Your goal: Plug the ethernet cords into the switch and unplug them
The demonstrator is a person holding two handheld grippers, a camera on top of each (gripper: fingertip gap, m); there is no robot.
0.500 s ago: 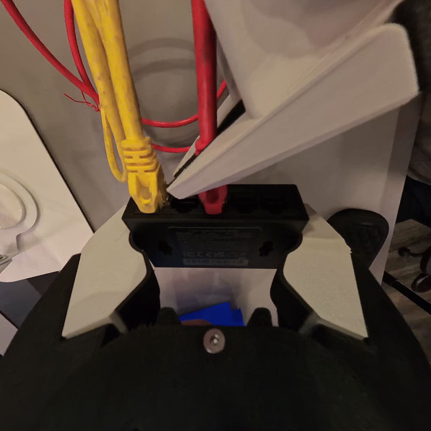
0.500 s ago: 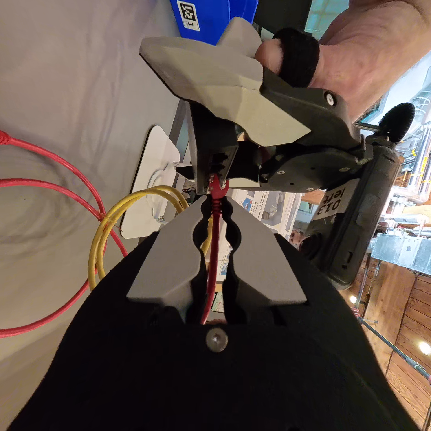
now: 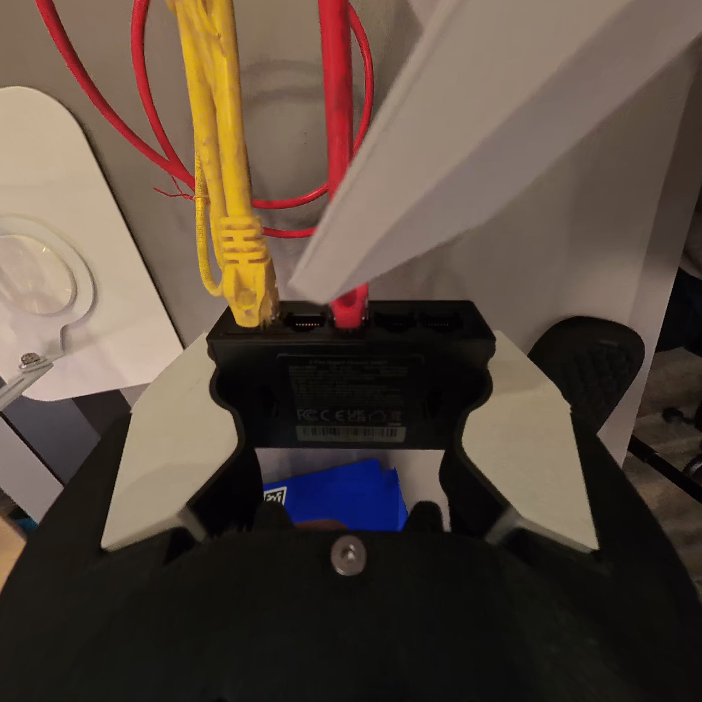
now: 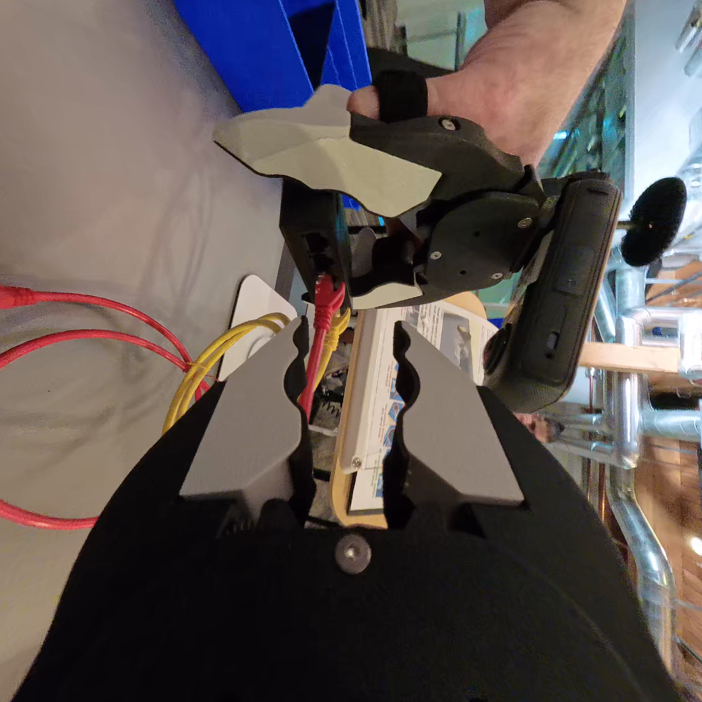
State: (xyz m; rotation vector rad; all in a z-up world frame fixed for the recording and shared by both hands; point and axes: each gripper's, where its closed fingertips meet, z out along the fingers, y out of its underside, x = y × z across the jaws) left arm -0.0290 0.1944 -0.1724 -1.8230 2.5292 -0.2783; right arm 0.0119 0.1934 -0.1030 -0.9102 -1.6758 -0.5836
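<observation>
My left gripper [image 3: 351,342] is shut on the black switch [image 3: 349,383], its grey fingers clamping the two short ends. A yellow cord's plug [image 3: 249,281] sits in the leftmost port. A red cord's plug [image 3: 349,311] sits in the third port. The other ports are empty. My right gripper [image 4: 349,326] is open, just behind the red plug [image 4: 326,300]. The red cord runs loose between its fingers, nearer the left one. The switch [image 4: 311,228] shows edge-on there, with the yellow plug [image 4: 338,328] behind the red one. One right finger [image 3: 475,152] shows blurred in the left wrist view.
A grey tabletop [image 4: 114,190] carries loops of red cord [image 4: 95,334]. A blue bin [image 4: 273,49] stands by the left gripper's hand [image 4: 513,76]. A white plate with a clear disc [image 3: 57,266] lies left. A black chair [image 3: 585,364] and metal rails [image 4: 626,418] are beyond the table.
My right gripper has opened, let go of the red cord and drawn back a little. The red plug stays in the switch. The left gripper still holds the switch.
</observation>
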